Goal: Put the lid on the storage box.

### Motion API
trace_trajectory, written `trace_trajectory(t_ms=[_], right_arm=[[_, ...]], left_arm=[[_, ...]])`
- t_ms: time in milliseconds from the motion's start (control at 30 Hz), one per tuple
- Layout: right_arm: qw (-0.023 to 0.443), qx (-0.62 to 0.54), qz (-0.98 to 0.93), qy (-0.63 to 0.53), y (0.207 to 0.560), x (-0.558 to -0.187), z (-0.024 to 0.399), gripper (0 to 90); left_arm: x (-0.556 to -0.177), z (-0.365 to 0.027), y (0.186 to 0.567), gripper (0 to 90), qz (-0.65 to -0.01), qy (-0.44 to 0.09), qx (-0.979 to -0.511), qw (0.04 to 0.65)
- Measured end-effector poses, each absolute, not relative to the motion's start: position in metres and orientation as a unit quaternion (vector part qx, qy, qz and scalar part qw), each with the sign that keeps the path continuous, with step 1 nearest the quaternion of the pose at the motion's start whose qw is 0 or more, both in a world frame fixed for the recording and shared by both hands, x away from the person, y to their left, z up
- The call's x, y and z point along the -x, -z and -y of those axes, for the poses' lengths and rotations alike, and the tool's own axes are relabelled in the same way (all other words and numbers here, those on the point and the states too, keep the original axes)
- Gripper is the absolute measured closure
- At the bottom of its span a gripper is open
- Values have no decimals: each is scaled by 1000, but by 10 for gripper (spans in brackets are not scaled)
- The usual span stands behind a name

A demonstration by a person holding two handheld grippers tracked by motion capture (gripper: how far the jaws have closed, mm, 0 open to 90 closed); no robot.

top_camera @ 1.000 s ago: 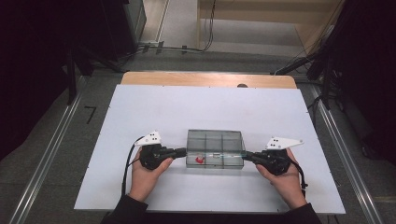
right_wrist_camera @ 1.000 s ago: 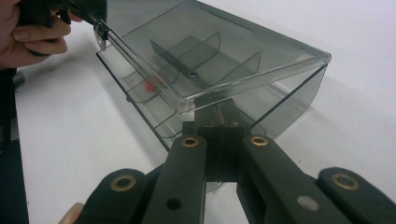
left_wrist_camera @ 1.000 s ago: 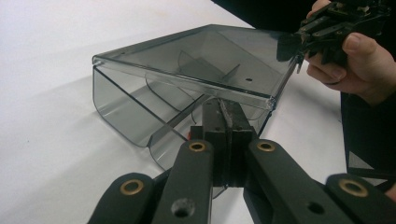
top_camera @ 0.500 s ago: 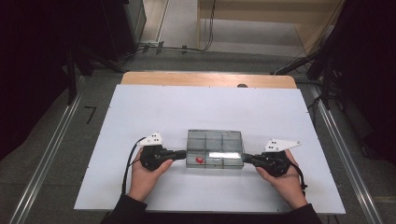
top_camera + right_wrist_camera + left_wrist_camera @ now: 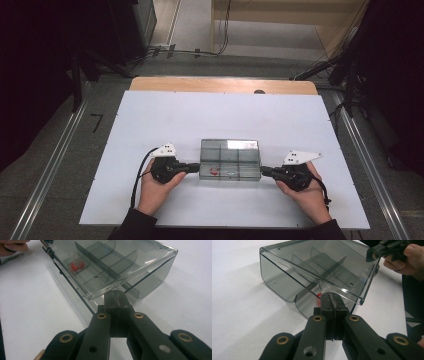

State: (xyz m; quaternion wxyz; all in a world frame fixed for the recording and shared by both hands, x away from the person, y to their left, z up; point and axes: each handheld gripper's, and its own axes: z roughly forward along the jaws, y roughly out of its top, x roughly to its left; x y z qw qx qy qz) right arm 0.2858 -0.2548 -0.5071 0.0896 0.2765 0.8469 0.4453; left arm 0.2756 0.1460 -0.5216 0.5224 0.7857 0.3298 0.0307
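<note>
I have the left gripper (image 5: 194, 167) and right gripper (image 5: 265, 171) pinched closed at the ends of the light, rigid, slippery clear box (image 5: 230, 159).

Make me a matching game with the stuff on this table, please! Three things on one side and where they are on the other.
Things:
1. left hand-held gripper
2. right hand-held gripper
3. small red thing

Places:
A. inside the clear box, in a front compartment
B. shut at the box's right end
C. shut at the box's left end

Pairs: 1-C, 2-B, 3-A
</note>
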Motion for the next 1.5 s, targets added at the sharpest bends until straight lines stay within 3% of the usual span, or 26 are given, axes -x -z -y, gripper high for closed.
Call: trace_trajectory(t_ms=[833, 967, 1067, 1167, 1367, 1500], right_arm=[[89, -291, -843, -444, 513, -288, 262, 879], [91, -292, -836, -456, 510, -288, 265, 807], [98, -295, -830, -463, 508, -286, 267, 704], [114, -305, -821, -469, 506, -284, 270, 569], [117, -300, -811, -489, 502, -282, 277, 364], [128, -309, -805, -491, 501, -282, 282, 258]], left_arm=[[-274, -150, 524, 895, -332, -38, -792, 511], [-272, -152, 523, 822, -334, -50, -788, 515], [-270, -154, 522, 744, -335, -65, -783, 519], [-268, -157, 520, 645, -332, -78, -777, 528], [-263, -165, 515, 478, -323, -87, -761, 556], [-261, -169, 513, 317, -326, -101, -757, 558]])
